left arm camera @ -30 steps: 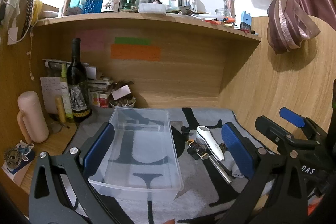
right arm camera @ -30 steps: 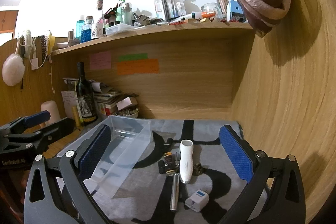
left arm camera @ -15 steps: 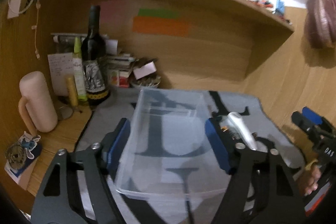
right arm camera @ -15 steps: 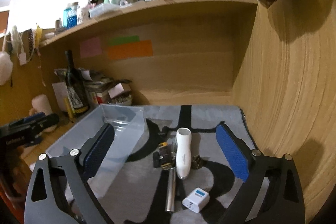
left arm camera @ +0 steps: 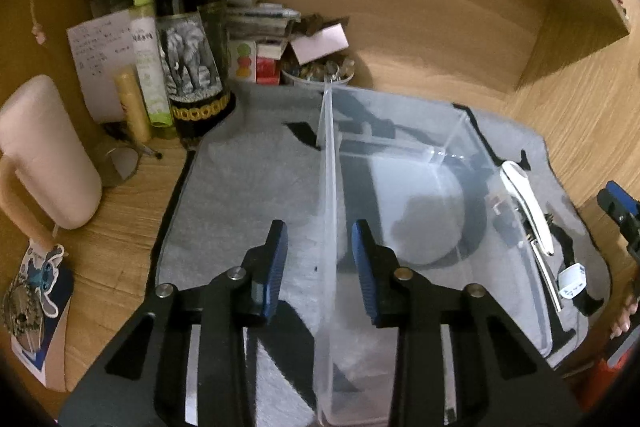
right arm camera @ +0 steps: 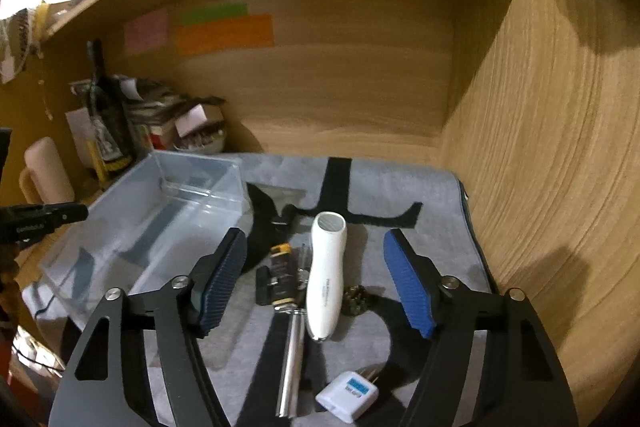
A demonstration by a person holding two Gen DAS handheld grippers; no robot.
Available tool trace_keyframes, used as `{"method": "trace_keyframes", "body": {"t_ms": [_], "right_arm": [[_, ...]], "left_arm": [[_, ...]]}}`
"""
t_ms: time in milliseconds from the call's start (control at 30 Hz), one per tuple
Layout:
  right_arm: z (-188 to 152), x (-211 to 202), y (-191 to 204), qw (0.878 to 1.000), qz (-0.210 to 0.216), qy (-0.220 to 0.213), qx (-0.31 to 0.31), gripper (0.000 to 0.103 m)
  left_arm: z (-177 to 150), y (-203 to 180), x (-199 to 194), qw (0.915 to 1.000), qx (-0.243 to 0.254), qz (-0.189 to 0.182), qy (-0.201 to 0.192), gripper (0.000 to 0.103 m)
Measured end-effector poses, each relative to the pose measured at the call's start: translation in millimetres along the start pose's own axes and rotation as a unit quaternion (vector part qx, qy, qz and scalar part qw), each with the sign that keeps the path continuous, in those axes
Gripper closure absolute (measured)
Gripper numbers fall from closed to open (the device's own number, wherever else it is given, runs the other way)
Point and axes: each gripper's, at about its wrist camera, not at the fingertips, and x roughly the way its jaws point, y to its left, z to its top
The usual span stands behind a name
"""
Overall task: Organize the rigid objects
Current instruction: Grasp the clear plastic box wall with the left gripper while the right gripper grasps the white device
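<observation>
Standing at the far left of the wooden worktop (left arm camera: 120, 223) is a smooth pink jug (left arm camera: 44, 155) with a rounded top. Next to it is a dark glass bottle (left arm camera: 192, 39) with an elephant on its label. A soft grey mat (right arm camera: 400, 195) with black shapes covers the middle of the worktop.

A see-through plastic box (left arm camera: 432, 211) with thin, shiny walls sits on the mat. The left claw (left arm camera: 320, 263) tips down over the box's left wall. That wall runs up between the two bumpy blue pads (left arm camera: 276, 267). The claw has just been closing and is now narrow, but small gaps still show on both sides of the wall.

Right of the box lie the hard things: a small black and yellow tool (right arm camera: 280, 275), a shiny metal tube (right arm camera: 292, 367), a smooth white trimmer (right arm camera: 326, 271) with a rounded head, and a white square plug (right arm camera: 348, 395). The right claw (right arm camera: 316, 283) points down at the trimmer. It has just been closing too. Its pads stand well apart on either side of the trimmer and do not touch it.
</observation>
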Motion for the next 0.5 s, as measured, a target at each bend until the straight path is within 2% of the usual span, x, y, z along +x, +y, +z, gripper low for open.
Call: {"method": "trace_keyframes", "body": {"t_ms": [33,67,267,367,500], "right_arm": [[1,3,-1,1.000,-0.002,0.007,0.001,0.041],[3,8,-3,1.000,0.002,0.018,0.005,0.042],[14,35,-8,0.999,-0.002,0.055,0.004,0.045],[19,56,-8,0.997,-0.009,0.082,-0.005,0.049],[23,81,-10,0.992,0.002,0.123,-0.008,0.053]], "left_arm": [[1,1,2,1.0000,0.001,-0.002,0.007,0.072],[2,2,6,0.9999,0.002,-0.003,0.017,0.079],[4,6,24,0.9979,0.002,-0.020,0.062,0.081],[6,6,30,0.9960,0.002,-0.034,0.083,0.085],[8,8,40,0.9910,-0.011,-0.056,0.122,0.092]]}}
